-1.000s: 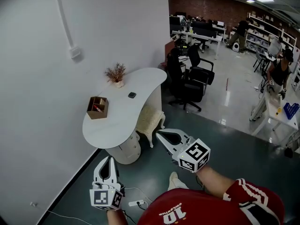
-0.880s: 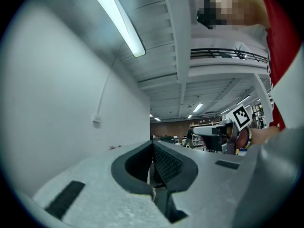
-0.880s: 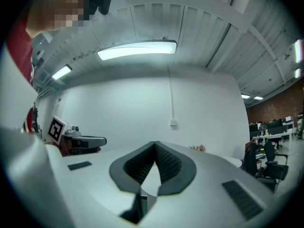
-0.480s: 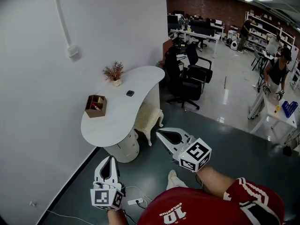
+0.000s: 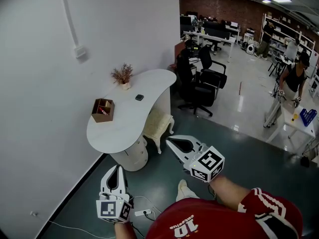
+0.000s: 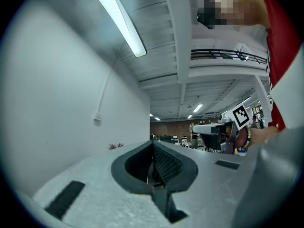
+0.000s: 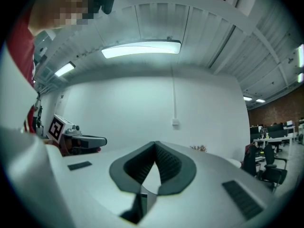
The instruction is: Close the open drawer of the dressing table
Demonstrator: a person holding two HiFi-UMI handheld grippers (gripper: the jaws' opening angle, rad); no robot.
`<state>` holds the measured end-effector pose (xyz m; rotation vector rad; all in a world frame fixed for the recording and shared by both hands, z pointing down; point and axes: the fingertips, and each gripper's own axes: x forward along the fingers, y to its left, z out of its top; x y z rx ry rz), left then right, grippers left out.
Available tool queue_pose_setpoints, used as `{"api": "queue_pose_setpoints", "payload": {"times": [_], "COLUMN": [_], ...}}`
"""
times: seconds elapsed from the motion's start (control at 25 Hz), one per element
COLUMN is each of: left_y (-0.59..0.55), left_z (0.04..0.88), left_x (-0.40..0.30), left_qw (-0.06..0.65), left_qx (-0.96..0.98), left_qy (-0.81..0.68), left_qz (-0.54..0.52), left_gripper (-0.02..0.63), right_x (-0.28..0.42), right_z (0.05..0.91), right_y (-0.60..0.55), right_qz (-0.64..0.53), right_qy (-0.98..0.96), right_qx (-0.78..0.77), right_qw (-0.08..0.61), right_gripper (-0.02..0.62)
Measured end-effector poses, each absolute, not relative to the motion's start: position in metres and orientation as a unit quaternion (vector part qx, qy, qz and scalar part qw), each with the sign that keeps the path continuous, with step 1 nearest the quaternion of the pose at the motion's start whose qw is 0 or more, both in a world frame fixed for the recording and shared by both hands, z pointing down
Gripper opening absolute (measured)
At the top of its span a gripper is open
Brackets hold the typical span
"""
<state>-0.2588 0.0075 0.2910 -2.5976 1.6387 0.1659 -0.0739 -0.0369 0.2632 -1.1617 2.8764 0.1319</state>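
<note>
While both claws hang over the grey-green floor (image 5: 249, 158), the white, kidney-shaped dressing table (image 5: 130, 114) stands well apart from them against the white wall (image 5: 40, 108). From the head view it lies at about eleven o'clock from the person in the red shirt (image 5: 219, 223). The left gripper (image 5: 118, 168) sits low at seven o'clock in that view, pointing toward the table. Its own camera shows its two dark-padded jaws pressed together at the tips with nothing between them. The right gripper (image 5: 168, 141), near the centre at six o'clock, is likewise pinched shut and empty, its marker cube turned up toward the camera.

The table's round pedestal (image 5: 133, 158) carries the drawer fronts under the near end of the top. At this range it cannot be told whether a drawer stands open. On the tabletop a brown box (image 5: 102, 111) sits at the nine o'clock edge. A small dark object (image 5: 139, 97) lies near the middle, and a dried plant (image 5: 122, 76) in a pale pot stands at the far, twelve o'clock end. A cream fluffy stool (image 5: 159, 126) is tucked just beside the table at its three o'clock side. Black office chairs (image 5: 199, 86) stand beyond it at one o'clock. A white power strip (image 5: 142, 213) lies on the floor between the left gripper and the person's shoe (image 5: 186, 192).
</note>
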Motion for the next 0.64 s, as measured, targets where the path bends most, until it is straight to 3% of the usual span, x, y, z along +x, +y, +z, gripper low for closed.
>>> {"api": "queue_pose_setpoints", "payload": {"times": [0.64], "left_y": [0.0095], "left_z": [0.3023], "left_x": [-0.2515], "left_qw": [0.033], "left_qx": [-0.849], "left_qy": [0.525], "left_qz": [0.052], "left_gripper": [0.0], "right_x": [-0.0708], "right_z": [0.2712], "right_y": [-0.0326], "right_qz": [0.042], "right_qy": [0.926], "right_qx": [-0.376], "right_qw": [0.012], "right_gripper": [0.003]}}
